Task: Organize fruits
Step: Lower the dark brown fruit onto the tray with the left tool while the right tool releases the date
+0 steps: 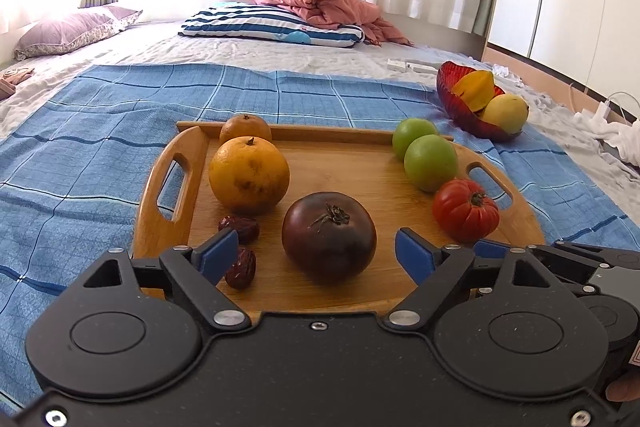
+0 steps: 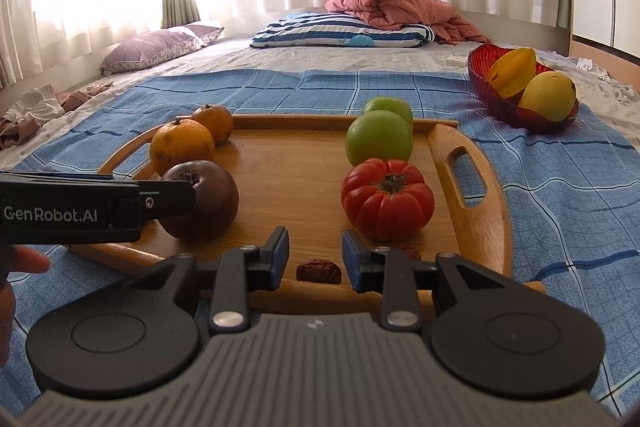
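A wooden tray lies on a blue checked cloth. On it are two oranges, two green fruits, a red ribbed tomato, a dark purple tomato and red dates. My left gripper is open, its fingers either side of the dark tomato, not touching. My right gripper is open just above a date at the tray's near edge.
A red glass bowl with a yellow mango and an orange-yellow fruit stands on the cloth right of the tray. Pillows and a pink blanket lie at the back of the bed. A wall and cables are at the far right.
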Demonstrator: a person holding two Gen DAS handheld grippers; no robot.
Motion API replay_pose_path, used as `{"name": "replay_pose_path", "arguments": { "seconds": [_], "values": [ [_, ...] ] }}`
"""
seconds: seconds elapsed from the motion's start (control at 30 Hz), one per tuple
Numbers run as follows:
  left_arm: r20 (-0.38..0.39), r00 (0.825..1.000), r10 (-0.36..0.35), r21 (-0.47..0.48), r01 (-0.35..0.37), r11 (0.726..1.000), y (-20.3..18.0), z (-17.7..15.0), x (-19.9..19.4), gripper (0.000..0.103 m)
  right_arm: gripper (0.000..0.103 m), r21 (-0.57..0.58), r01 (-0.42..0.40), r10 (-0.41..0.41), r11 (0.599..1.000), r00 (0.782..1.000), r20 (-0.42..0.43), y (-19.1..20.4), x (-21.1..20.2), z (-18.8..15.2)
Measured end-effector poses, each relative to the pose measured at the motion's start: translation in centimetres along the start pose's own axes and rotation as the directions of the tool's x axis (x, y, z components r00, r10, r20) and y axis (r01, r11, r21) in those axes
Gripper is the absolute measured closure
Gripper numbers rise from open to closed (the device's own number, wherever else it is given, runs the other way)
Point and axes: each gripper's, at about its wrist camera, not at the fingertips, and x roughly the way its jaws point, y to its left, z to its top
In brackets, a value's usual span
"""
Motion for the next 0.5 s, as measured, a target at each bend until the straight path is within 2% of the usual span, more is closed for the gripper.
{"name": "replay_pose_path", "arguments": {
  "seconds": [0.5],
  "values": [
    [-0.009,0.999,0.035,-0.034,-0.035,0.999,0.8,-1.5,-2.1,0.009,0.031,0.013,0.032,-0.033,0.999,0.998,0.045,-0.1,-2.8,-0.7]
  ]
}}
